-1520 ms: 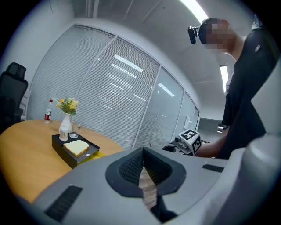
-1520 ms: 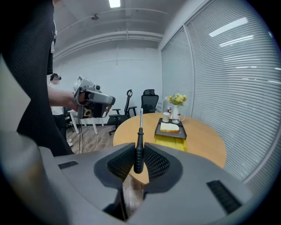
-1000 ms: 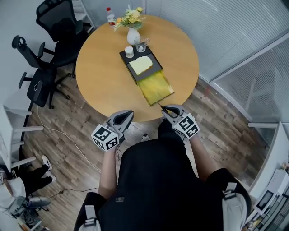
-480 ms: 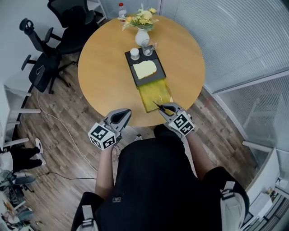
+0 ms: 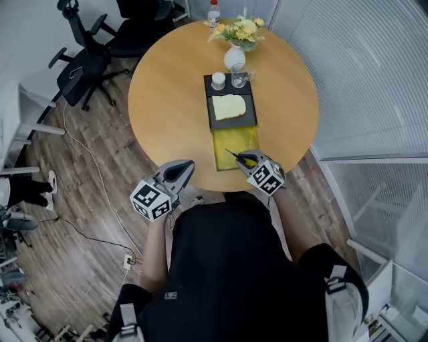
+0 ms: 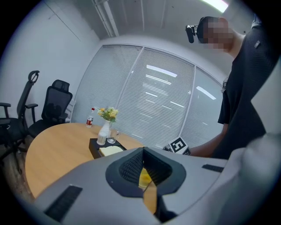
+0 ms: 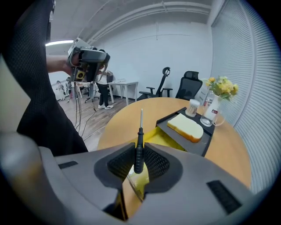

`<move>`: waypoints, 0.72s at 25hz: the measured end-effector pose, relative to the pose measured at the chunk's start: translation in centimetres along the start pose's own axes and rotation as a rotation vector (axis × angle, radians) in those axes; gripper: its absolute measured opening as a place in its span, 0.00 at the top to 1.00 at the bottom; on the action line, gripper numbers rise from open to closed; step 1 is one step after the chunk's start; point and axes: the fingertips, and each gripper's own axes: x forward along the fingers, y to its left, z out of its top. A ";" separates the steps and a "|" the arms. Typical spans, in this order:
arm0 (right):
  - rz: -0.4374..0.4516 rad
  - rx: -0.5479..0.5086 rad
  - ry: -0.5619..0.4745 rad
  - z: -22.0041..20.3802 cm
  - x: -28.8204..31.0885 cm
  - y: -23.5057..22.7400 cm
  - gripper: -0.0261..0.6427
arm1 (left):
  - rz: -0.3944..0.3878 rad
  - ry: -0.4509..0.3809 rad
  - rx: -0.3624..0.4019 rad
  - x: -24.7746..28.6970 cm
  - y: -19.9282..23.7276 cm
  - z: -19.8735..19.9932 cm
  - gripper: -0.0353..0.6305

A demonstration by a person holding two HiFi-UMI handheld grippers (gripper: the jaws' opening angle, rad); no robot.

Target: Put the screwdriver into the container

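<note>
A slim black-handled screwdriver [image 5: 235,155] [image 7: 138,151] stands between the pads of my right gripper [image 5: 249,160] [image 7: 138,153], which is shut on its handle. The metal shaft points forward past the fingertips. In the head view this gripper hangs over the near end of the yellow container [image 5: 234,141] [image 7: 161,137], which lies open on the round wooden table [image 5: 167,100]. My left gripper [image 5: 182,168] [image 6: 143,151] hovers off the table's near edge. Its jaws are together with nothing in them.
Behind the container sits a black tray [image 5: 208,115] with a slice of bread [image 5: 229,106], a white cup [image 5: 218,81] and a glass [image 5: 241,79]. Farther back are a flower vase [image 5: 235,55] and a bottle [image 5: 213,11]. Office chairs [image 5: 83,60] stand at the left.
My right gripper has carried the screwdriver forward and down, from just off the table's edge to over the container's near end. The left gripper has shifted only slightly.
</note>
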 end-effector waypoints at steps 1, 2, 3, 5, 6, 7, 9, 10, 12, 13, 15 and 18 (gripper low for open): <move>0.013 -0.006 0.010 -0.4 0.4 -0.4 0.87 | 0.018 -0.003 -0.006 0.0 0.1 -0.1 0.94; 0.025 -0.012 0.022 -0.7 0.8 -0.7 0.88 | 0.035 -0.006 -0.013 0.0 0.2 -0.2 0.94; 0.036 -0.019 0.035 -1.0 1.2 -1.0 0.88 | 0.053 -0.009 -0.021 -0.2 0.3 -0.3 0.94; 0.058 -0.037 0.064 -1.6 2.0 -1.5 0.88 | 0.090 -0.018 -0.038 -0.7 0.5 -0.5 0.94; 0.071 -0.046 0.080 -1.9 2.5 -1.7 0.87 | 0.110 -0.023 -0.046 -0.9 0.6 -0.6 0.94; 0.085 -0.053 0.098 -2.3 3.0 -1.9 0.87 | 0.128 -0.029 -0.054 -1.1 0.7 -0.7 0.94; 0.117 -0.060 0.137 -3.1 4.0 -2.4 0.88 | 0.161 -0.038 -0.069 -1.4 0.8 -1.0 0.94; 0.130 -0.060 0.153 -3.5 4.4 -2.6 0.87 | 0.175 -0.041 -0.076 -1.5 0.8 -1.1 0.94; 0.153 -0.056 0.179 -4.1 5.4 -2.8 0.87 | 0.201 -0.048 -0.091 -1.7 0.8 -1.4 0.94; 0.162 -0.053 0.192 -4.5 5.9 -2.9 0.87 | 0.214 -0.052 -0.099 -1.8 0.8 -1.5 0.94; 0.179 -0.051 0.217 -5.1 6.6 -3.0 0.87 | 0.237 -0.058 -0.112 -1.9 0.8 -1.7 0.94; 0.178 -0.057 0.246 -5.9 7.7 -3.5 0.87 | 0.261 -0.062 -0.126 -1.9 0.7 -2.1 0.94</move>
